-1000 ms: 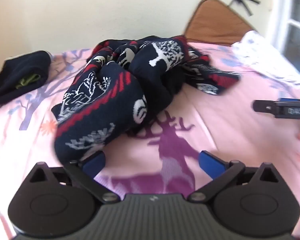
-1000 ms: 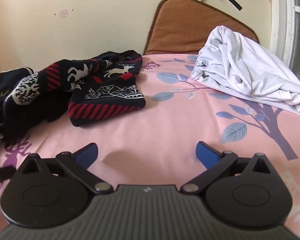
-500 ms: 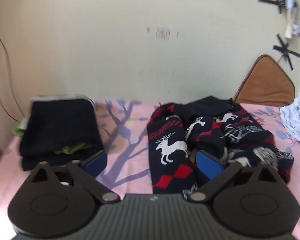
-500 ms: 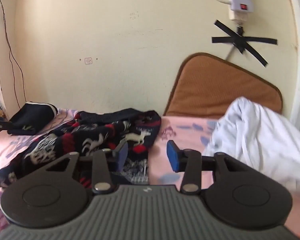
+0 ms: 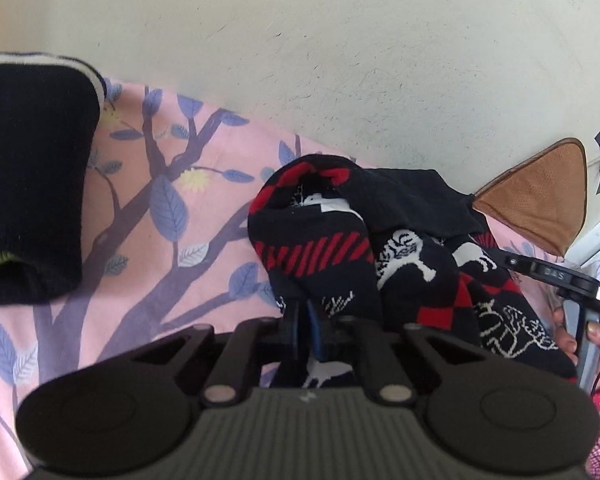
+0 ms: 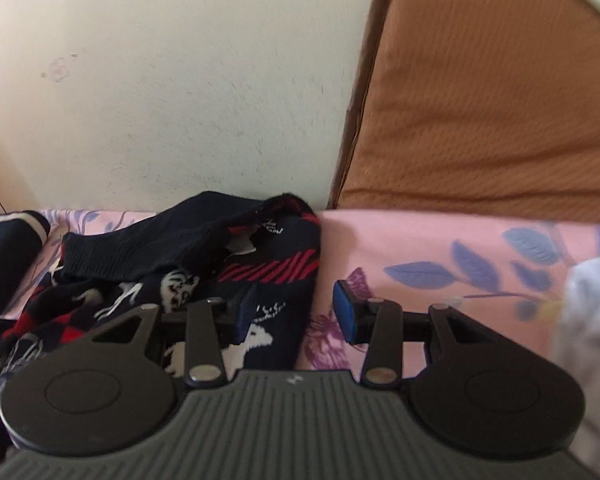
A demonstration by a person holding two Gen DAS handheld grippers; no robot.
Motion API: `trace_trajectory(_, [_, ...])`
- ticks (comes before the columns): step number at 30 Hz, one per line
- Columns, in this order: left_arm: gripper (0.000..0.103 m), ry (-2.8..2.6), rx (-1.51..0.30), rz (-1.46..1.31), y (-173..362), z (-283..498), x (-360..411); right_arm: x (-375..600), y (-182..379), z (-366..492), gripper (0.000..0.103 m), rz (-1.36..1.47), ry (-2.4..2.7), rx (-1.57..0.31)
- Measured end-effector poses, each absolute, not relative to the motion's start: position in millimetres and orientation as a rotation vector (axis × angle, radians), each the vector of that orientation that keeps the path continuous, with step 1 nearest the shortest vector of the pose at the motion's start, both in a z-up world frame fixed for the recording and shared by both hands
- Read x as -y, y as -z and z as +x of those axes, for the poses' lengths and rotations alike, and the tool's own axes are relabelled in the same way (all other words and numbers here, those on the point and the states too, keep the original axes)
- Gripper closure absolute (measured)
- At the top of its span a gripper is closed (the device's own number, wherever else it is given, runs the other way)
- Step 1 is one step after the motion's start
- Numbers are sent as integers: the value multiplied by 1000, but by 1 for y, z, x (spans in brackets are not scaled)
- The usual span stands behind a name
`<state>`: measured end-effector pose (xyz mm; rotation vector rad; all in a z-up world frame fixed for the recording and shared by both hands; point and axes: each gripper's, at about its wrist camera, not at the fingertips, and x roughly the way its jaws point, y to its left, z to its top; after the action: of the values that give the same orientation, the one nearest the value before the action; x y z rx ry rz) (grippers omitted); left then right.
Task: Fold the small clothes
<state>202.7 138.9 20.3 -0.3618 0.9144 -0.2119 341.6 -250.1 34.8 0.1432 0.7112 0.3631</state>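
Observation:
A dark blue knitted sweater (image 5: 400, 256) with red stripes and white deer lies crumpled on the pink bedsheet (image 5: 148, 248), close to the wall. My left gripper (image 5: 304, 328) is shut on its near left edge, with knit bunched round the blue pads. In the right wrist view the sweater (image 6: 268, 280) lies left of centre. My right gripper (image 6: 296, 316) is closing: the left pad sits over the knit, the right pad over bare sheet, and the sweater's right edge runs between them unpressed. The right gripper (image 5: 560, 280) also shows at the right of the left wrist view.
A folded black garment (image 5: 28, 200) lies at the far left of the bed. A brown cushion (image 6: 500, 100) leans on the cream wall (image 6: 180, 100) at the right. A white garment (image 6: 592, 340) is heaped at the right edge. A person's fingers (image 5: 568, 340) hold the right gripper.
Both grippers moved forward to the sweater's far end by the wall. The left jaws went from wide open to shut on the knit. The right jaws narrowed over the sweater's right edge.

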Motion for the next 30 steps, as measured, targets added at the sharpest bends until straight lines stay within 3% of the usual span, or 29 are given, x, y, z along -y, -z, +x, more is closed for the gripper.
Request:
trace_trajectory(1, [97,199,-901,-343,-23,201,-137,244,-35,340,70,130,-370,-696])
trace_trajectory(2, [97,181,-884,-316,-27,199,-134,236,-39,337,91,104,-374,-687])
trace_trajectory(3, [98,156,-855,-282,-33,195,-132,230,-44,331,96,83,-364,-667])
trace_trajectory(8, [98,88,-627,-234,-92,162,-146,224,-113,269,97,14,-352,-444])
trace_trajectory(21, [98,-7,-75,-270,-265,1,-182,206,-320,-1,97,-199,-297,251])
trace_trajectory(26, [98,-17,136,-277,-320,-77,-192,215,-374,-87,97,-177,-265,410])
trace_trajectory(30, [98,-58,264,-236,-356,-120,-186,233,-414,-99,97,-154,-261,444])
